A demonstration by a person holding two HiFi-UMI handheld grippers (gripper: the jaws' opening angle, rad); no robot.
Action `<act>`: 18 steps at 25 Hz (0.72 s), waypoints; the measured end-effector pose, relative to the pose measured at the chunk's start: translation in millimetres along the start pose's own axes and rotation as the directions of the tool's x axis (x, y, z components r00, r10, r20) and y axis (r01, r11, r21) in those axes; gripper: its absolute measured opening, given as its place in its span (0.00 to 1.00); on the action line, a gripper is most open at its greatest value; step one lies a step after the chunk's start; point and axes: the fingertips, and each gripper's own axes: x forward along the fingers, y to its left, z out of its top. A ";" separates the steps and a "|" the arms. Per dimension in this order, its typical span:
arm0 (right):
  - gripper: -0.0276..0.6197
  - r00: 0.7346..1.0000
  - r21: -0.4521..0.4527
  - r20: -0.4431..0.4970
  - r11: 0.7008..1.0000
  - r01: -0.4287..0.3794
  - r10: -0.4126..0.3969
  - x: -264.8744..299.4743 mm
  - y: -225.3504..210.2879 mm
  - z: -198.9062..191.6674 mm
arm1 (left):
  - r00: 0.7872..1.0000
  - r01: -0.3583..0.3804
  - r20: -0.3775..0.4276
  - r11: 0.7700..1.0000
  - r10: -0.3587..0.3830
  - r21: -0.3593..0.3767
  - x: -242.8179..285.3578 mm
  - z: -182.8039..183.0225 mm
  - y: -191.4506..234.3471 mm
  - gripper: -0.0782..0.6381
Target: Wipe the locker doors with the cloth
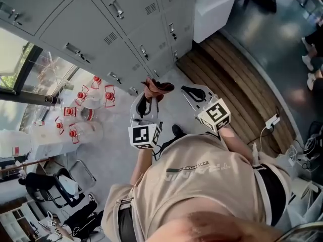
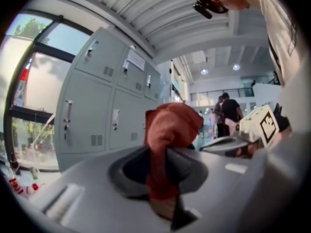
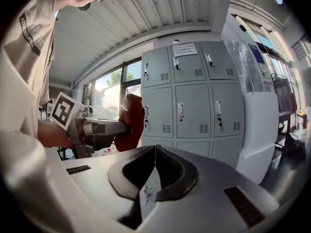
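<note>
A rust-red cloth (image 2: 167,144) is bunched between the jaws of my left gripper (image 1: 149,96), which is shut on it; the cloth (image 1: 155,87) sticks out past the jaw tips. The grey locker doors (image 3: 194,98) stand ahead in a block of several doors with handles and vent slots, a short way beyond both grippers. My right gripper (image 1: 194,92) is shut with nothing in it, its jaw tips meeting, held beside the left one. In the right gripper view the cloth (image 3: 131,123) and the left gripper show at the left.
Clear water jugs with red caps (image 1: 83,112) stand on the floor left of the lockers by the window. A white cabinet (image 1: 214,6) adjoins the lockers on the right. Wooden floor strip (image 1: 237,79) lies right. People (image 2: 228,113) stand far off.
</note>
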 end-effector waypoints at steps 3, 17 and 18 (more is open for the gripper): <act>0.07 0.999 -0.024 0.011 0.999 0.032 -0.031 29.1 -14.6 14.9 | 0.999 0.034 0.021 0.999 -0.034 -0.013 23.2 7.5 21.6 0.22; 0.07 0.991 -0.069 -0.032 0.990 0.125 -0.128 110.6 -109.9 13.0 | 0.994 0.102 -0.037 0.995 -0.101 0.018 153.0 3.6 70.2 0.22; 0.07 0.993 -0.068 -0.028 0.991 0.114 -0.116 116.2 -119.6 14.3 | 0.995 0.093 -0.038 0.995 -0.092 0.026 163.9 7.8 71.0 0.22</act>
